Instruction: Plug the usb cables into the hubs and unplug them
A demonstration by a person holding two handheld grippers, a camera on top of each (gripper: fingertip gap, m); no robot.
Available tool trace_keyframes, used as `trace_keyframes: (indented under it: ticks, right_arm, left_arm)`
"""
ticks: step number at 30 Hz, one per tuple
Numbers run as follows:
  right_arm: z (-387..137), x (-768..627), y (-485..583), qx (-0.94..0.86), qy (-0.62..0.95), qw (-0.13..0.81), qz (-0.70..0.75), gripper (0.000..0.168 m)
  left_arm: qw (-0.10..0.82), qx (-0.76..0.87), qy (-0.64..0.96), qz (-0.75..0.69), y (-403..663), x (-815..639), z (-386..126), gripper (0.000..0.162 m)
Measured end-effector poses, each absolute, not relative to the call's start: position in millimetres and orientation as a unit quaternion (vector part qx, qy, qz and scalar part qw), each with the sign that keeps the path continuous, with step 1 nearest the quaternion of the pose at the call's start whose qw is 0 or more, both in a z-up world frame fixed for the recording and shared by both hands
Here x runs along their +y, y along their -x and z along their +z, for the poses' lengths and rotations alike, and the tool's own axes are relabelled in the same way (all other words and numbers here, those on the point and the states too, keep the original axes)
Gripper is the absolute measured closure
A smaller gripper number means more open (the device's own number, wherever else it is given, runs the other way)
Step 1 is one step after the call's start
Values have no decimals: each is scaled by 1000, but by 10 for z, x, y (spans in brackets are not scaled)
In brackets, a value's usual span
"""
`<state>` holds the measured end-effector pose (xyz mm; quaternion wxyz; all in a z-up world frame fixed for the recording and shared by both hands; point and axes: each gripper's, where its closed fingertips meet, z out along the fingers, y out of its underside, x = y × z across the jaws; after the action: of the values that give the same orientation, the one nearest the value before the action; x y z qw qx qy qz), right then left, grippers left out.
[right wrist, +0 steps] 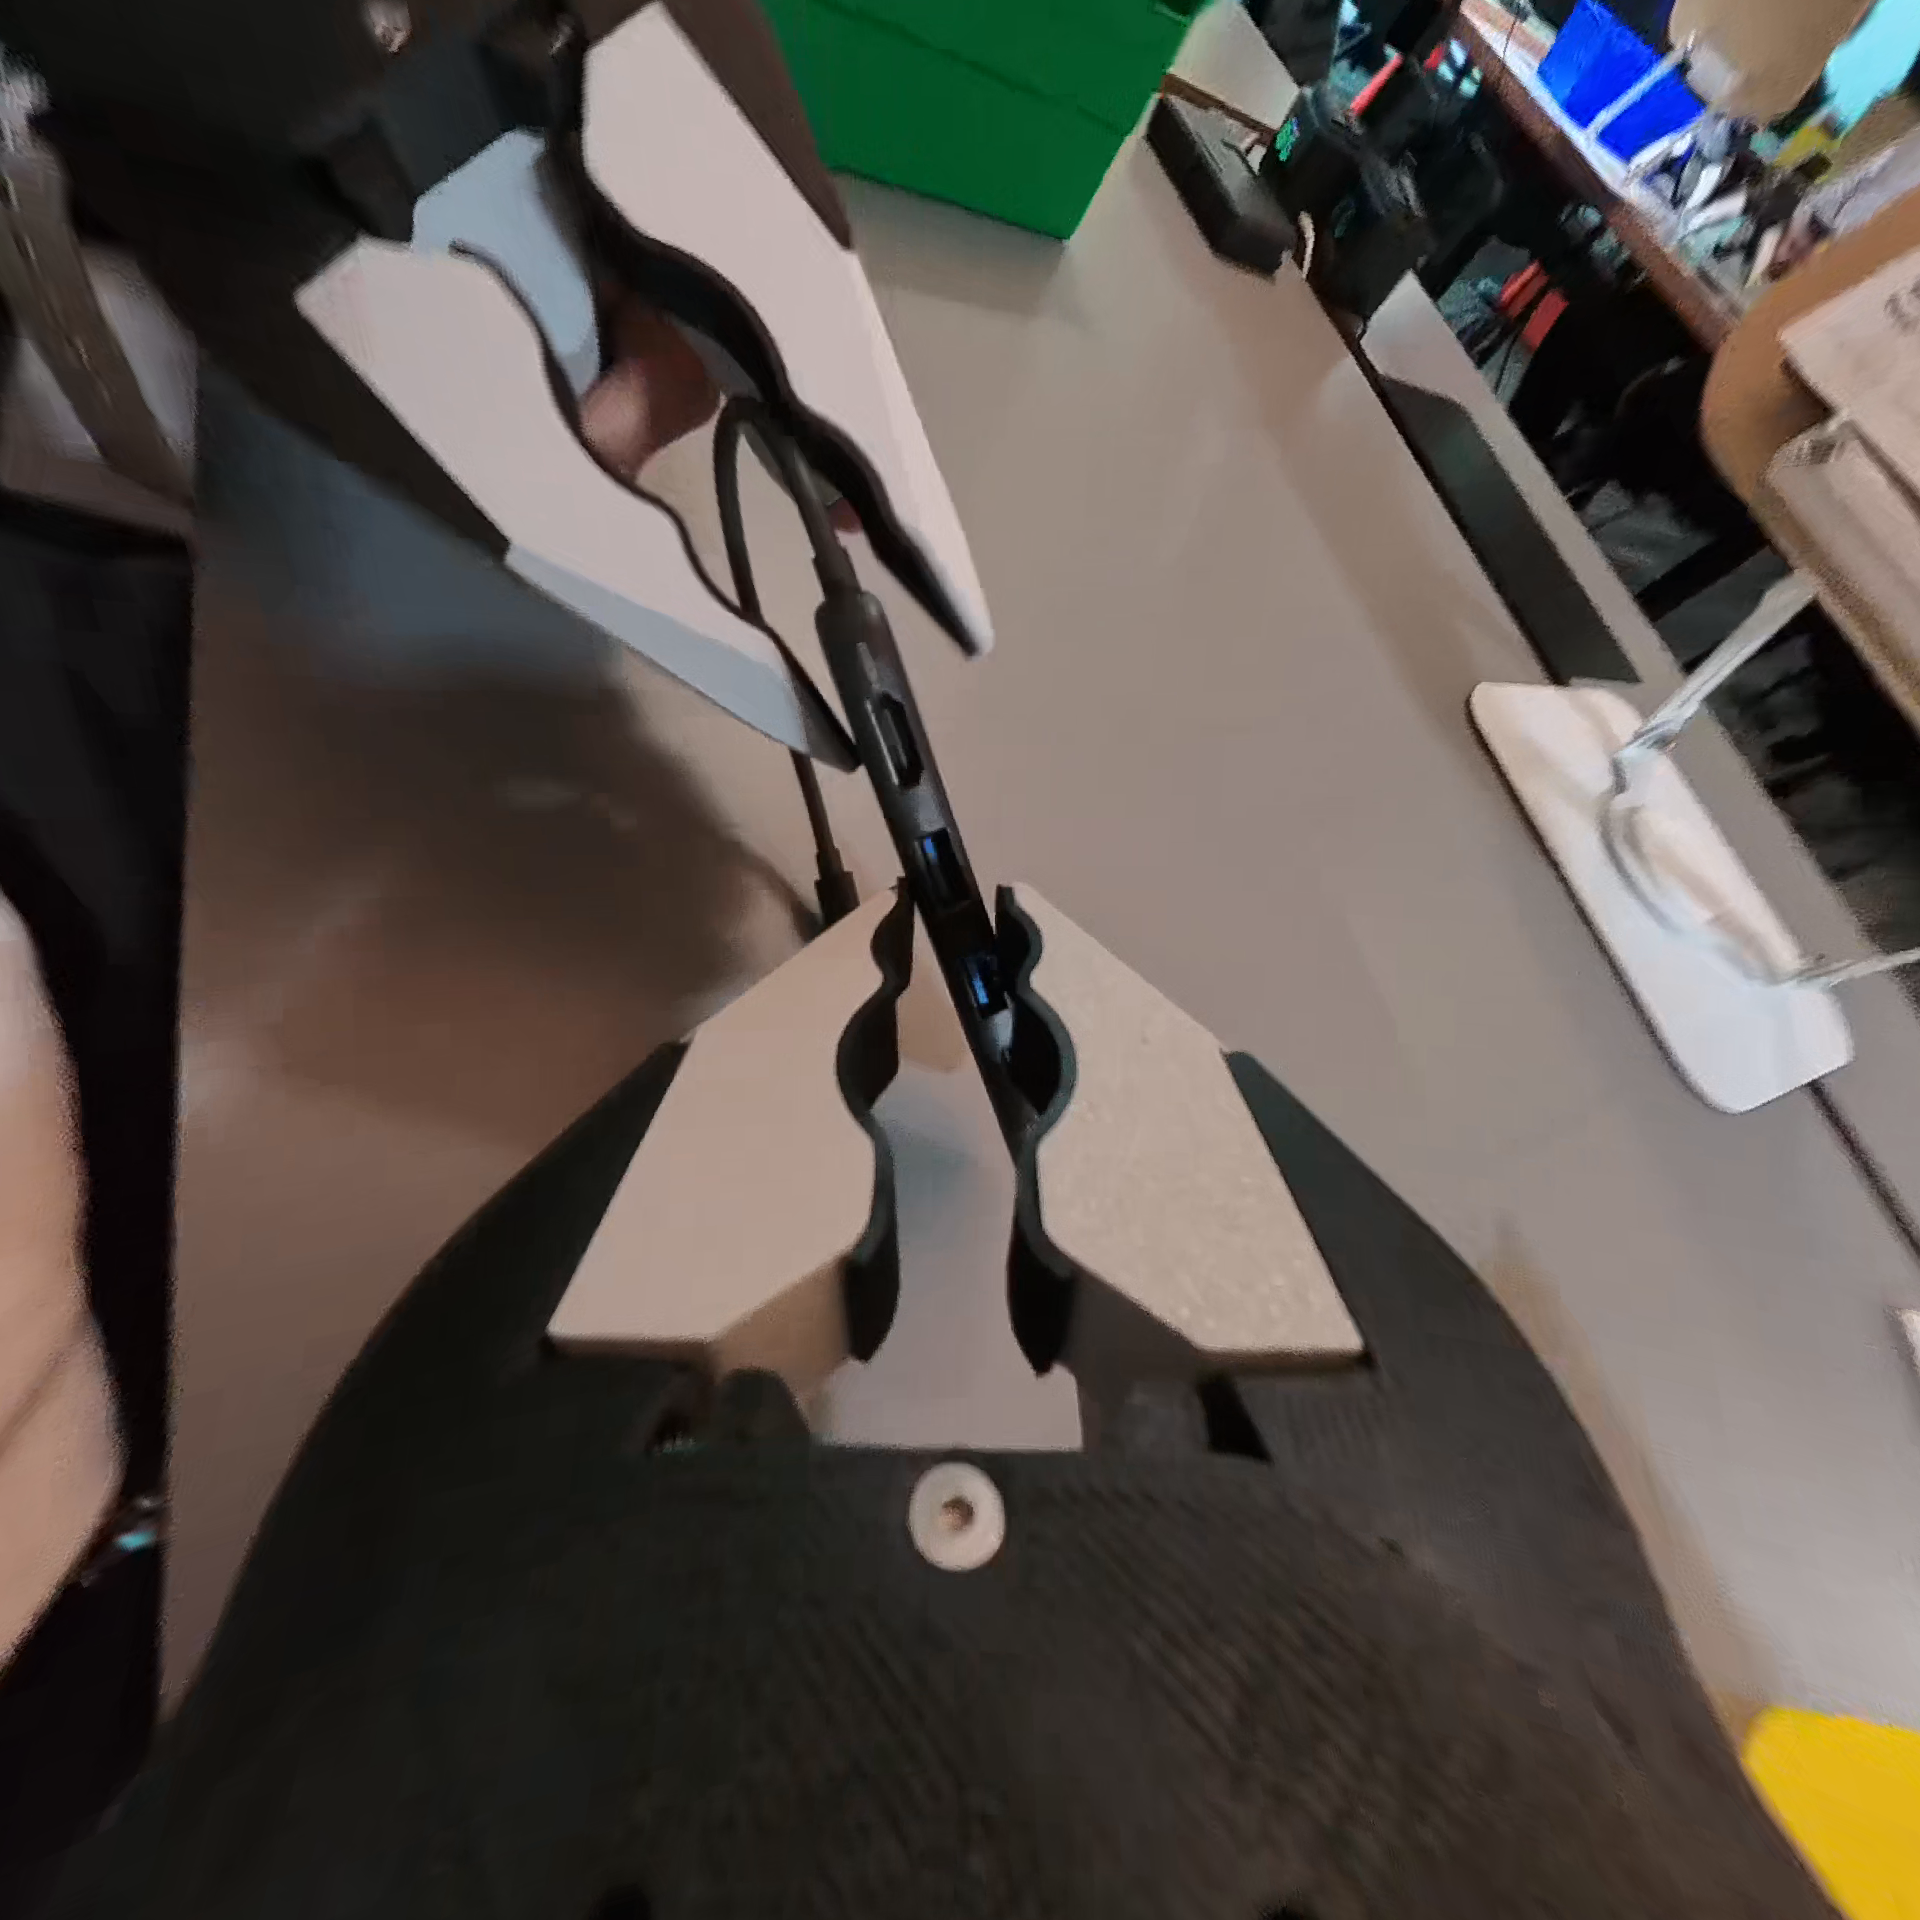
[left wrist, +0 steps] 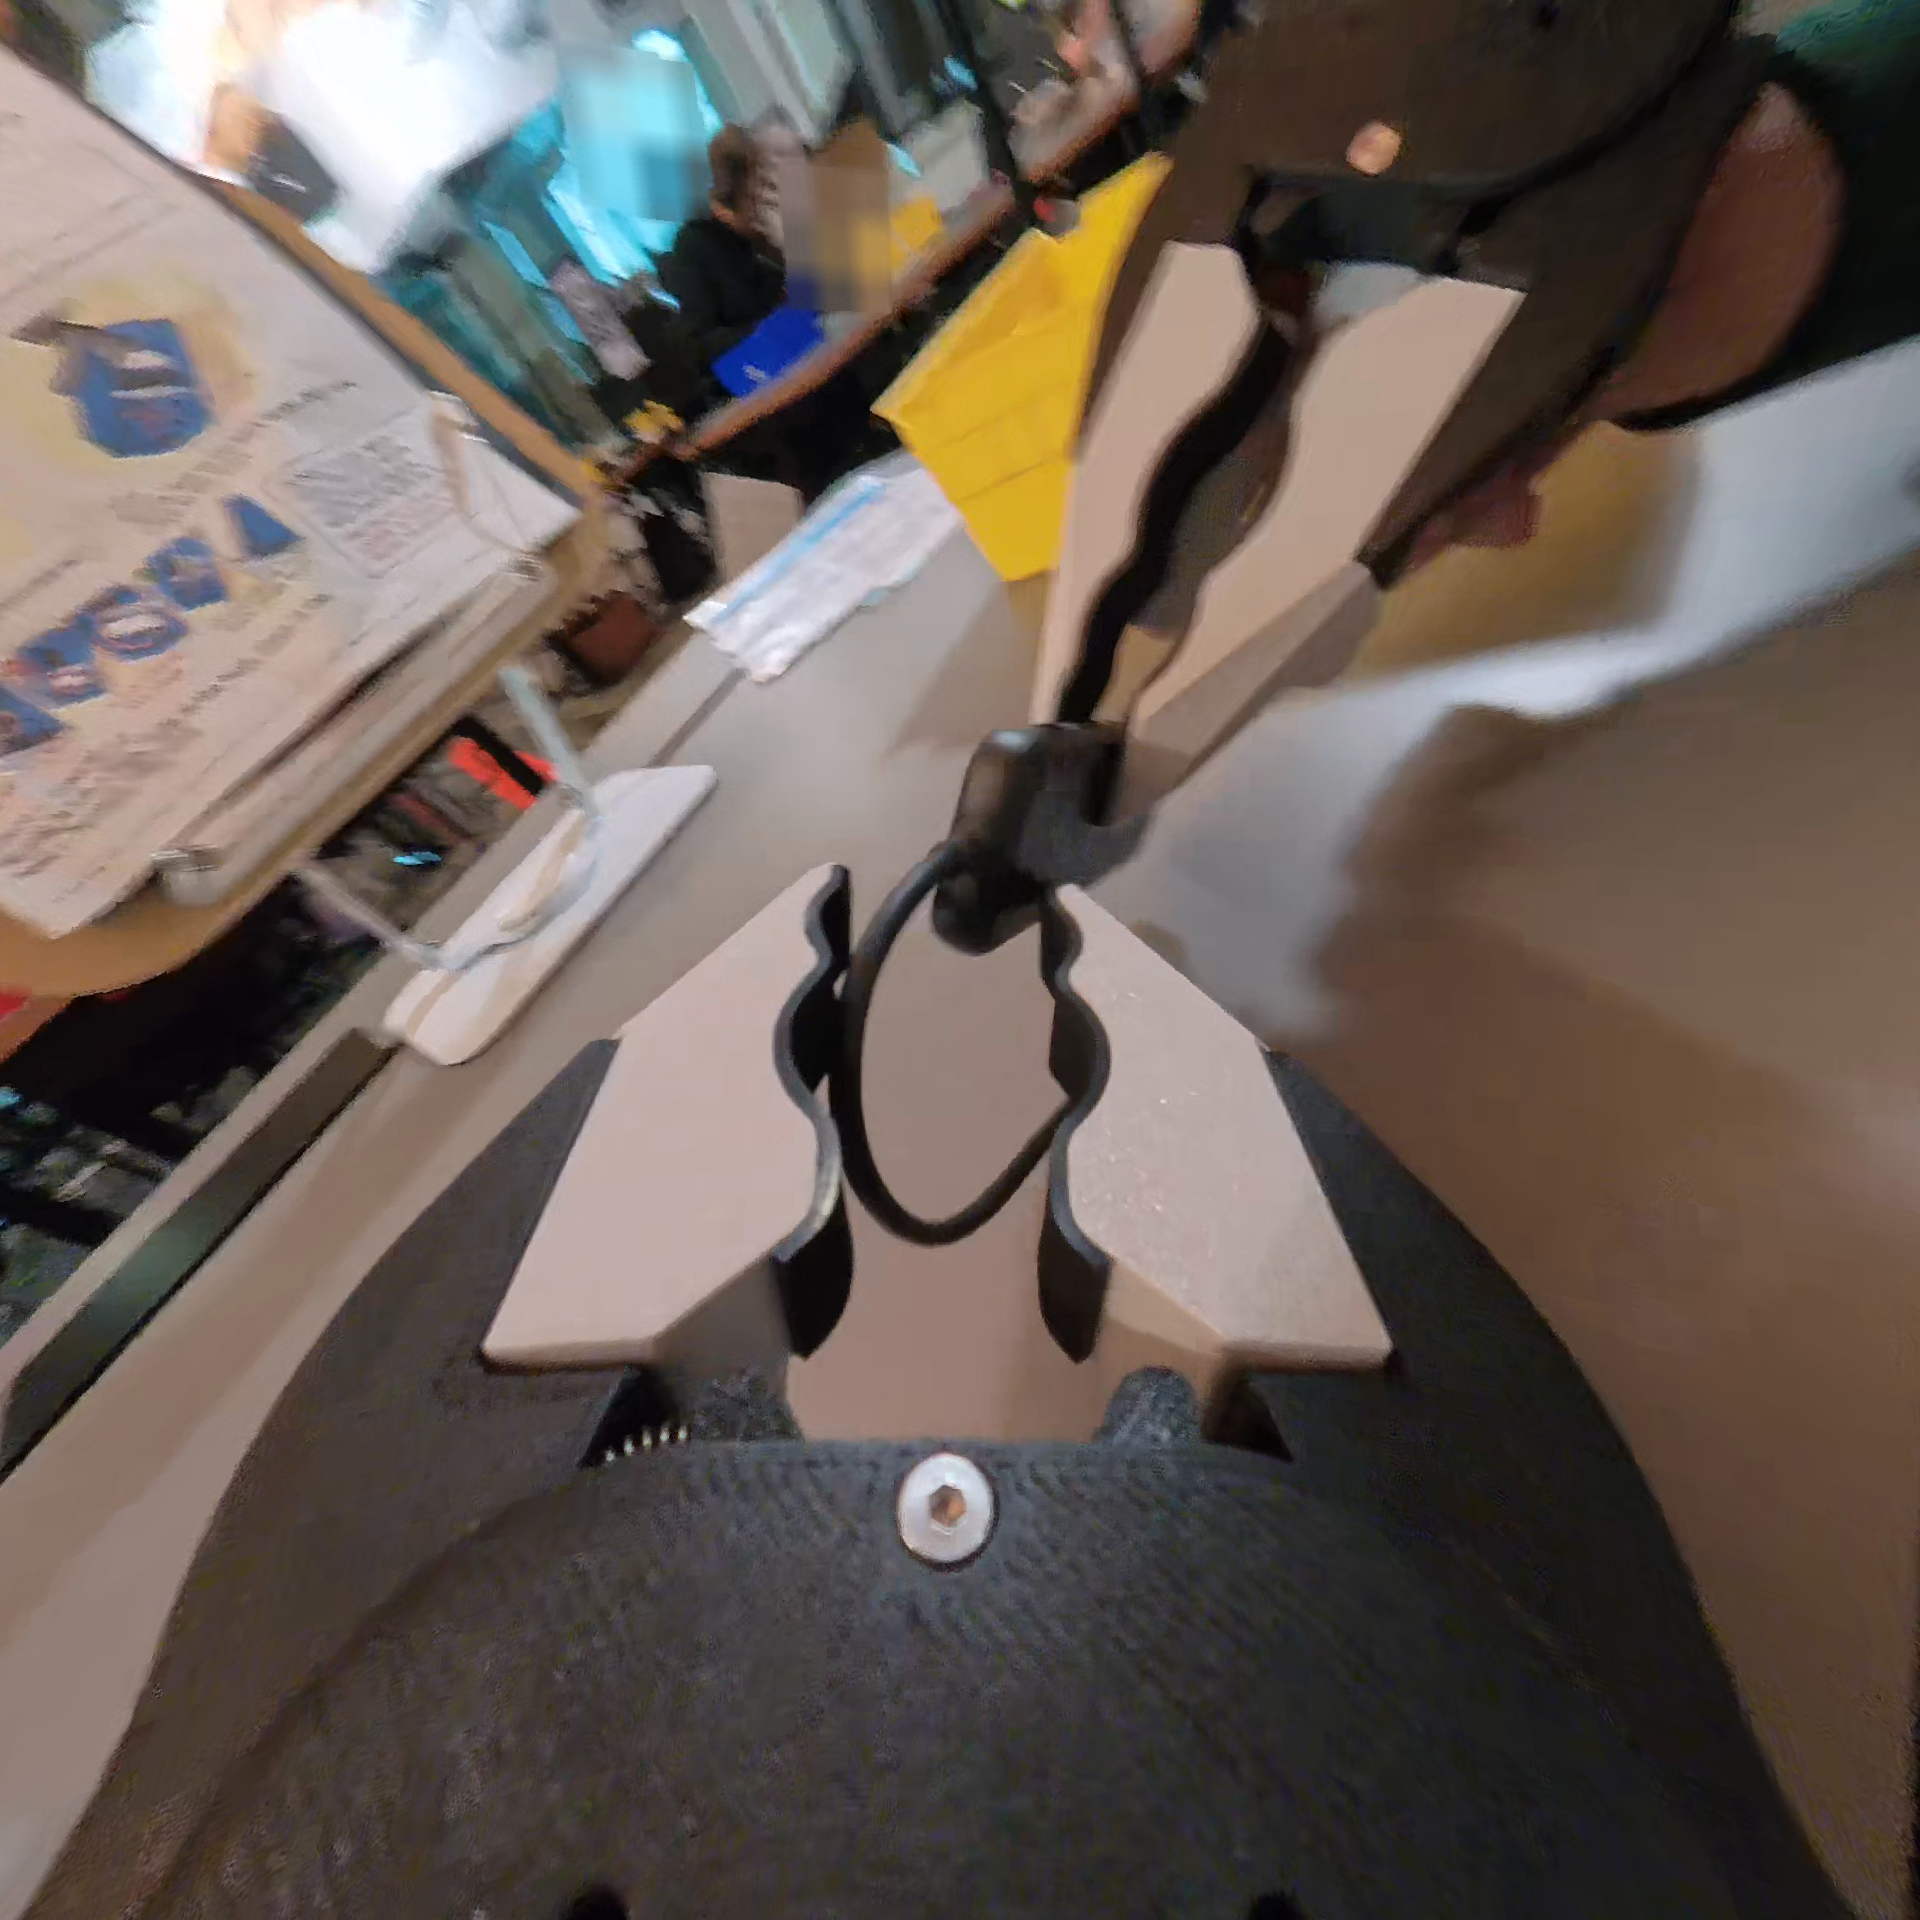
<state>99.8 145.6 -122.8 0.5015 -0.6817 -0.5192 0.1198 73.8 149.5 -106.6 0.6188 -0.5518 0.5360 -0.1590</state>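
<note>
Right tool: the right tool [right wrist: 951, 914] is clenched on the slim black plastic USB hub [right wrist: 920, 831], which is gripped edge-on near the fingertips at its lower end; blue-lined ports are seen along its exposed edge.

Left tool: the left tool [left wrist: 940, 914] is seen with a clear gap between its two beige fingers; the thin black USB cable [left wrist: 914, 1091] loops through that gap and touches the inner pads, but a firm grip cannot be confirmed, so the tool is judged released.

Hub position: the hub is held up above the grey tabletop [right wrist: 1195, 675], between the two tools, with its far end reaching in between the left tool's fingers in the right wrist view.

Cable position: the cable's dark plug end [left wrist: 1023, 831] lies just beyond the left fingertips, close under the right tool's fingers; both views are blurred, so whether it is seated in a port cannot be told.

Surroundings: a white flat stand base [right wrist: 1662, 894] rests on the tabletop off to the side, well apart from the hub.

Risk, slip: the hub is pinched only on its narrow edges, so it is likely to twist or slide if the plug is pushed off-axis.

Risk, cable: the loose loop may snag on the scalloped finger pads and drag the plug out of line.
</note>
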Motion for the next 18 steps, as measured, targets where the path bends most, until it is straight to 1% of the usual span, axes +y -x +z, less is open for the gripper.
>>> trace_keyframes:
  ticks: [1, 2, 5, 8, 12, 14, 16, 18]
  right_arm:
    - [-1187, 1485, -1014, -496, 692, 505, 140, 155]
    - [-1144, 1522, -1044, -470, 702, 510, 160, 155]
    - [-1013, 1641, -1183, -380, 728, 520, 235, 156]
    - [-856, 1748, -1334, -266, 733, 526, 341, 159]
    - [-740, 1757, -1370, -153, 706, 501, 477, 159]
    - [-701, 1690, -1257, -138, 688, 485, 523, 159]
    - [-651, 1602, -1112, -132, 669, 470, 561, 159]
    - [-592, 1510, -981, -131, 649, 460, 591, 159]
  left_arm:
    - [646, 507, 551, -150, -685, 1566, -959, 120]
    - [670, 479, 548, -145, -624, 1620, -852, 117]
    - [710, 421, 542, -158, -496, 1681, -640, 115]
    - [711, 410, 540, -187, -501, 1641, -594, 122]
    - [669, 432, 548, -255, -668, 1496, -721, 134]
    - [617, 433, 575, -319, -777, 1415, -842, 131]
    - [574, 414, 594, -383, -840, 1360, -848, 124]
    - [538, 388, 607, -437, -856, 1336, -845, 121]
